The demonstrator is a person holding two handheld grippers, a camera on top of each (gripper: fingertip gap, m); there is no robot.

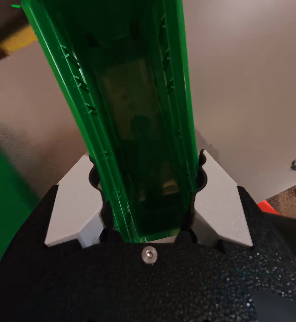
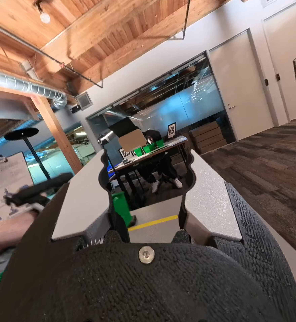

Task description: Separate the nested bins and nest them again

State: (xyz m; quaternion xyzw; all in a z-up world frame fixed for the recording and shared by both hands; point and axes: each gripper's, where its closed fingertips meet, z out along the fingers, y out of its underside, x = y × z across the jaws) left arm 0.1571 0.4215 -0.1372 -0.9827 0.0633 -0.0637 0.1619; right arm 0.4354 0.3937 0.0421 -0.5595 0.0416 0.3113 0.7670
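on my left, my left gripper [image 1: 148, 188] has its fingers [image 1: 95, 176] closed onto a green bin [image 1: 119, 73], pinching it from both sides. the bin runs long and narrow away from me, lifted over the pale surface [image 1: 239, 87], and through its translucent wall i can make out a pale label, too dim to tell more. a second green shape [image 1: 6, 200] sits blurred at the far left edge of that view, and i cannot tell whether it touches the surface. a strip of yellow [image 1: 16, 39] shows at the upper left.

moving right, my right gripper [image 2: 147, 183] is tipped upward toward the room, its fingers [image 2: 84, 196] spread wide with nothing between them. low in the gap i see a green bin [image 2: 122, 207] standing on the pale surface [image 2: 154, 212] beside a yellow tape line [image 2: 152, 222]. at the left edge of this view the other gripper [image 2: 37, 190] shows, dark and blurred, with part of a hand [image 2: 6, 231] under it.

farther off, a person [image 2: 158, 163] sits at a distant table [image 2: 177, 142] carrying several small green bins [image 2: 149, 148]. dark wood-look floor [image 2: 257, 165] stretches to the right.
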